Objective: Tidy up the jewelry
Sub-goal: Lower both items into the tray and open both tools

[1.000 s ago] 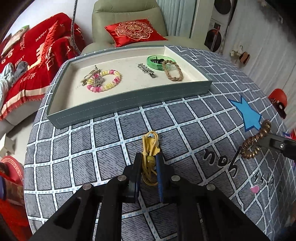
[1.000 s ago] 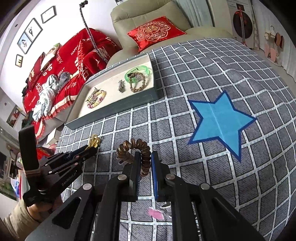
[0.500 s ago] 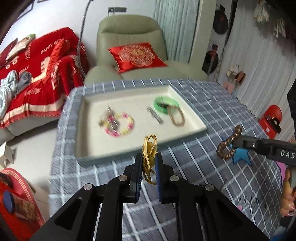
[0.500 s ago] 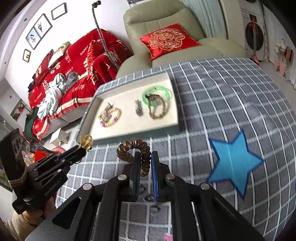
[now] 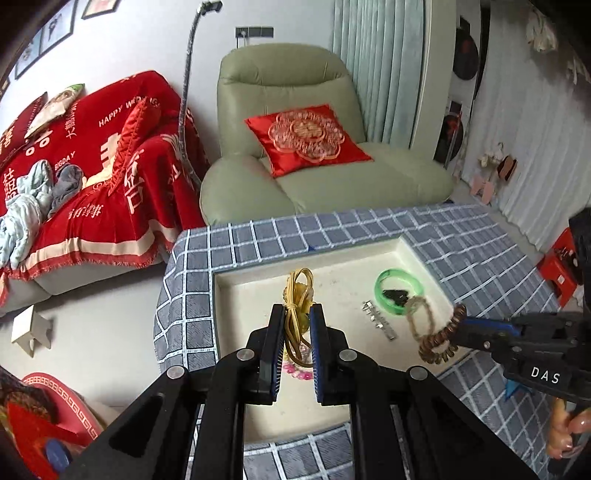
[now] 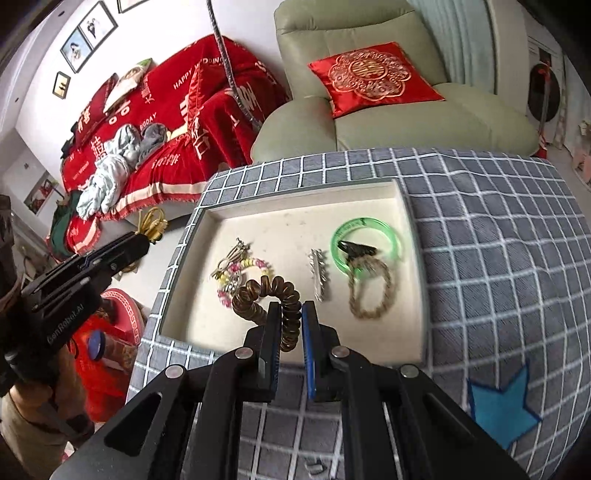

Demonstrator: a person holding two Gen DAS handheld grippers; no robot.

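Right wrist: checked tablecloth (image 6: pixel 498 240), green armchair (image 6: pixel 369 122)

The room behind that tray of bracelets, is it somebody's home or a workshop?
Most likely a home living room: a green armchair with a red embroidered cushion, a sofa under a red throw, and framed pictures on the wall.

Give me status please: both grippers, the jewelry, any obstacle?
Left gripper shut on yellow cord, right gripper shut on brown spiral band. Both above tray. Nothing in the way.
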